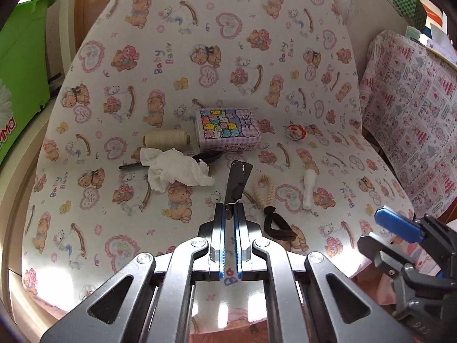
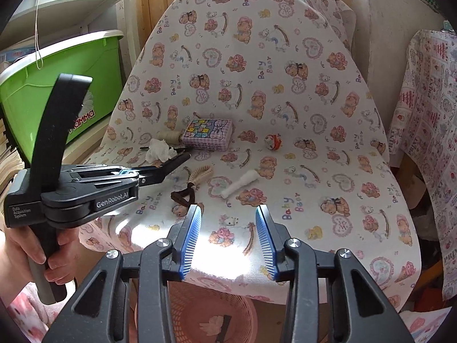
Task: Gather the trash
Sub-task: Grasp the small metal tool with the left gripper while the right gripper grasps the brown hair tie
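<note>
Left claw (image 1: 230,208) clamped on a black strip (image 1: 237,178), right claw (image 2: 228,214) apart, crumpled tissue (image 1: 177,168) beside thread spool (image 1: 167,138).

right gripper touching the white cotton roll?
Apart. The right wrist view shows the right gripper open, with printed cloth visible between its fingertips and the white cotton roll, which lies farther out on the seat.

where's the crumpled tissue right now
The tissue lies on the chair seat, left of the left gripper, just in front of the thread spool.
</note>
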Action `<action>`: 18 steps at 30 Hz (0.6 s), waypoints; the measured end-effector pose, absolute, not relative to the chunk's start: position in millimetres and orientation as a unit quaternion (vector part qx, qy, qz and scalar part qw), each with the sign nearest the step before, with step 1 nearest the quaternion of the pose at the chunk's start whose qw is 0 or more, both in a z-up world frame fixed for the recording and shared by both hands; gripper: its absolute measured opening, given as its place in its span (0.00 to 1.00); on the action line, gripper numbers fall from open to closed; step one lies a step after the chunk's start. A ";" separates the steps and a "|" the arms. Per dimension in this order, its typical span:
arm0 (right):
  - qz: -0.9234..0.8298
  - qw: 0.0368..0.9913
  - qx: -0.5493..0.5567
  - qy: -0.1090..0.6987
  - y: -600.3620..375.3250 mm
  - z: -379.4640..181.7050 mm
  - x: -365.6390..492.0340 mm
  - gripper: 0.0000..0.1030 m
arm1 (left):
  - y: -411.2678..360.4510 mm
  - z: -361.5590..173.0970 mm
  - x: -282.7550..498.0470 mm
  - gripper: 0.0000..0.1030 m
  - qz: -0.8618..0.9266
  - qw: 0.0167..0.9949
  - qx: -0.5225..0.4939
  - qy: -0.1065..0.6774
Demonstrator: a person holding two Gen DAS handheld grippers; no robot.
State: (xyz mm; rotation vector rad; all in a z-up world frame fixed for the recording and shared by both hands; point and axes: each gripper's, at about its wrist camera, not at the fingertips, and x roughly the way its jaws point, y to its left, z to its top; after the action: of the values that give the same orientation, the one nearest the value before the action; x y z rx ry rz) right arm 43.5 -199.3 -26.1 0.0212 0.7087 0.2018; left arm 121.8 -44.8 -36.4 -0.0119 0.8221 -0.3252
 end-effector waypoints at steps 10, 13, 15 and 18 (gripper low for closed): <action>0.138 0.929 0.032 0.342 -187.1 -25.1 49.5 0.38 | -8.8 -23.1 89.8 0.05 -0.084 0.889 -0.043 0.449; 0.145 0.930 0.032 0.336 -179.9 -23.8 55.8 0.37 | 6.3 -24.6 83.2 0.05 -0.080 0.884 -0.083 0.453; 0.153 0.928 0.038 0.338 -176.7 -24.9 60.2 0.37 | 16.1 -27.9 73.7 0.05 -0.082 0.882 -0.114 0.449; 0.154 0.928 0.031 0.338 -170.0 -27.2 67.7 0.37 | 20.9 -30.2 67.0 0.05 -0.068 0.883 -0.122 0.449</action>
State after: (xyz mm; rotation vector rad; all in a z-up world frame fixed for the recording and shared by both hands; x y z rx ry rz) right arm 67.7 -170.0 -27.2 0.0643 0.6935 0.3151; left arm 67.0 20.9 -30.2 -0.2541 0.9347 -0.1424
